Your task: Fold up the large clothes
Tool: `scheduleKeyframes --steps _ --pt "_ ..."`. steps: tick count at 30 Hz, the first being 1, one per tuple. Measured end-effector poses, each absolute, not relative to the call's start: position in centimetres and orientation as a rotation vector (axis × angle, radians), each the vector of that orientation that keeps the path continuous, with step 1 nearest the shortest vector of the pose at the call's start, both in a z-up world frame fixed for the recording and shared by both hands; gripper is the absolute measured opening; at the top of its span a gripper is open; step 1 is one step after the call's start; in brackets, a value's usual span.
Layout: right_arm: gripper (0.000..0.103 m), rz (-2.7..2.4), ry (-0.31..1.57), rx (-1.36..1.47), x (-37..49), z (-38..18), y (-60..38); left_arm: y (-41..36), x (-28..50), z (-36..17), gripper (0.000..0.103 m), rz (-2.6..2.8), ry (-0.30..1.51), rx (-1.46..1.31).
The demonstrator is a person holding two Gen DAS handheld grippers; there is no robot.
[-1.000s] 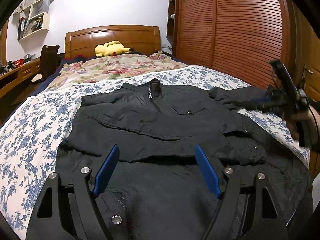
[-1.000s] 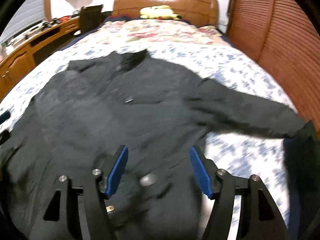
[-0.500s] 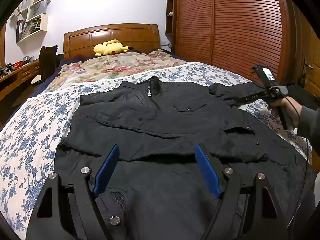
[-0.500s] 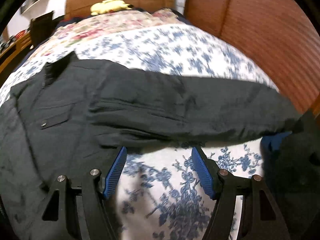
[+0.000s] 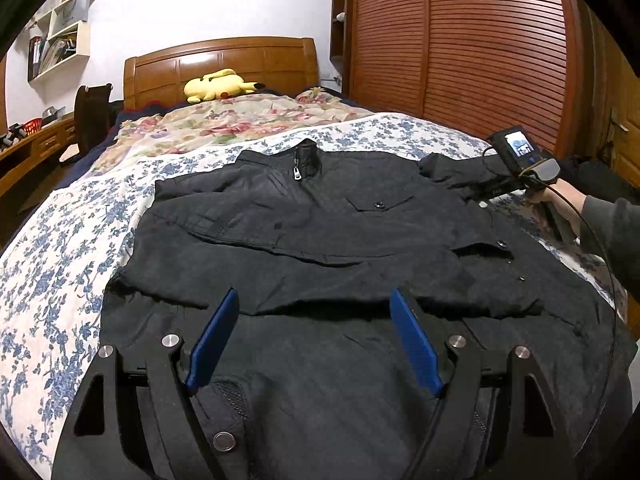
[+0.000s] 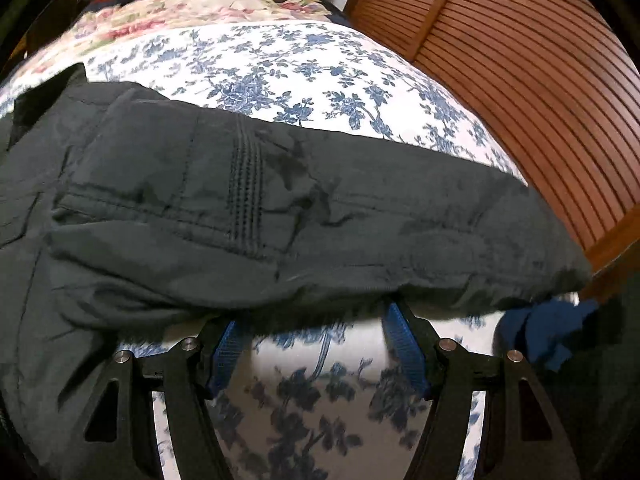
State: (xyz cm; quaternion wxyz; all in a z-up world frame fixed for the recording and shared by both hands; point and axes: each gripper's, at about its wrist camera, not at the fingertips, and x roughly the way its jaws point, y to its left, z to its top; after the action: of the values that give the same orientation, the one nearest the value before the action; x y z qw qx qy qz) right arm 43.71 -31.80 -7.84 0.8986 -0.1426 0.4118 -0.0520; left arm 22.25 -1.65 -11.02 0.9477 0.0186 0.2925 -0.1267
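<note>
Both tongs unclenched: right gripper (image 6: 316, 334) at black fabric jacket's (image 5: 320, 232) sleeve (image 6: 280, 208) edge, left gripper (image 5: 316, 332) above hem.
Risk: a shallow bite lets the sleeve slip free.

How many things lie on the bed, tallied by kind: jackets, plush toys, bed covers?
Jackets: 1, the black jacket
Plush toys: 1, the yellow plush toy
Bed covers: 2, the blue-flowered sheet and the pink floral quilt
Total: 4

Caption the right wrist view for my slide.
Open right gripper nosing under the black jacket's outstretched sleeve on the blue-floral bedspread, fingertips hidden beneath the sleeve's edge.
</note>
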Motion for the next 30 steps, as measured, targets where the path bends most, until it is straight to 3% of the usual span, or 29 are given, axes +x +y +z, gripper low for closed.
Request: scheduleKeyframes --steps 4,5,6,8,10,21,26,30 --pt "0.069 -0.131 0.846 -0.352 44.6 -8.0 -31.2 -1.7 22.3 -11.0 0.079 -0.258 0.596 0.040" --pt "0.063 -0.136 0.841 -0.366 44.9 -8.1 -31.0 -1.7 22.3 -11.0 0.079 -0.258 0.596 0.039" --pt "0.056 -0.139 0.839 -0.375 44.7 -8.0 -30.9 -1.7 22.3 -11.0 0.079 -0.257 0.596 0.040" --pt "0.015 -0.154 0.851 -0.381 45.5 -8.2 -30.9 -1.7 22.3 -11.0 0.079 -0.258 0.596 0.038" --pt "0.004 -0.179 0.837 -0.383 46.0 -7.8 -31.0 -1.7 22.3 -11.0 0.079 -0.258 0.596 0.039" --pt "0.000 0.074 0.501 -0.314 38.8 1.9 -23.9 -1.8 22.0 -10.8 0.079 -0.255 0.584 0.054" --pt "0.000 0.302 0.448 -0.404 33.2 2.6 -17.1 -1.9 22.0 -10.8 0.079 -0.253 0.586 0.053" --pt "0.000 0.283 0.480 -0.348 33.6 2.3 -17.3 -1.8 21.9 -10.8 0.079 -0.252 0.584 0.053"
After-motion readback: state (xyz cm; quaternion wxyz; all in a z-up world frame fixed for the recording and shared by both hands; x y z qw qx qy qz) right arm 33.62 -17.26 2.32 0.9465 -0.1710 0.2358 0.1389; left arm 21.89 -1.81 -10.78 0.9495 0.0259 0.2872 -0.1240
